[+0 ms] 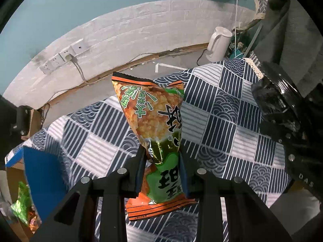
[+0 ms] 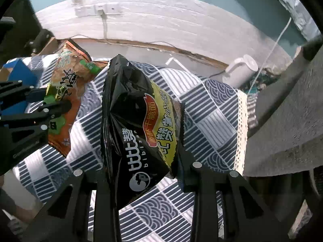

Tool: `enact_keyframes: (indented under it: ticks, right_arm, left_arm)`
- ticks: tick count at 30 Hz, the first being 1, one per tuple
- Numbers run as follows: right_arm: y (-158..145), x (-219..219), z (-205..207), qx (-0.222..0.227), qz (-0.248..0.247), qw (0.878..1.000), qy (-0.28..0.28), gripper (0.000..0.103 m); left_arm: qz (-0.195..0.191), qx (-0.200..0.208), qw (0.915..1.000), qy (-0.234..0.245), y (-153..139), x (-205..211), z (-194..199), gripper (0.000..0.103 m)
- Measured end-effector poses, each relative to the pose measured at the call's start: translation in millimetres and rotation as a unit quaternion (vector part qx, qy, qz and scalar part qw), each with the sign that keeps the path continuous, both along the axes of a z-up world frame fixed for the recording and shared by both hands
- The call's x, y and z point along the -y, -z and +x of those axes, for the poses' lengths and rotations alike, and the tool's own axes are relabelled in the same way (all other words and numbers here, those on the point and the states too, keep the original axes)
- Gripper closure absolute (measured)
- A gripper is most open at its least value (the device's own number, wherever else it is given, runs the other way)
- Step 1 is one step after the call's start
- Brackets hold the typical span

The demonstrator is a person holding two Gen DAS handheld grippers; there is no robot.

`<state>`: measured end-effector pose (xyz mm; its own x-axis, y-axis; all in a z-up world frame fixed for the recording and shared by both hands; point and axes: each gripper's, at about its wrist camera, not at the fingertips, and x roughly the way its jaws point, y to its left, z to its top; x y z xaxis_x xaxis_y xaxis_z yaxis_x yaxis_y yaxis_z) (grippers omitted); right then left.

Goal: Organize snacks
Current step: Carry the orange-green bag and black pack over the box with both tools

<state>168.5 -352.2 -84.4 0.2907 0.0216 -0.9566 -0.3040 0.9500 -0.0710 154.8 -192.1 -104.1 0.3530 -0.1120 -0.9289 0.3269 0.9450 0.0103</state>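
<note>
My left tool (image 1: 161, 161) is pinching the orange-and-green snack bag (image 1: 155, 125) at its waist, bag crumpled between the two fingers, its top running up to frame centre and its bottom seal hanging low between the finger bases. It's held off the counter's patterned cloth (image 1: 222, 109).

My right tool (image 2: 145, 167) is clamped on the black snack bag (image 2: 137, 121), which fills the centre of that view and is lifted clear of the cloth.

Only the left view shows a blue box (image 1: 42, 181) at lower left with a green packet (image 1: 22, 203) beside it; what's inside I can't tell. Only the right view shows both tools and both bags together, with the left one at the left edge.

Count: two tools, two held bags, one white kettle (image 1: 219, 43) at upper right, and one wall socket strip (image 1: 64, 56) at upper left.
</note>
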Motion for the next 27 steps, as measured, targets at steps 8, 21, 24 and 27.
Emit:
enact_keyframes:
  ticks: [8, 21, 24, 27]
  right_arm:
    - [-26.6, -37.4, -17.3, 0.019, 0.016, 0.999, -0.036, 0.073]
    - [-52.8, -119.2, -44.9, 0.032, 0.042, 0.992, -0.112, 0.073]
    - [-56.3, -142.8, -48.5, 0.032, 0.051, 0.989, -0.133, 0.073]
    - [-58.6, -167.0, -51.5, 0.032, 0.056, 0.986, -0.153, 0.073]
  left_arm:
    - [0.005, 0.028, 0.9995, 0.011, -35.5, -46.2, -33.7, 0.073]
    - [0.007, 0.043, 0.9988, -0.022, -66.4, -143.6, -77.3, 0.073]
    - [0.005, 0.043, 0.9981, -0.042, -69.2, -172.4, -84.8, 0.073]
    - [0.005, 0.046, 0.9969, -0.064, -71.0, -201.7, -92.0, 0.073]
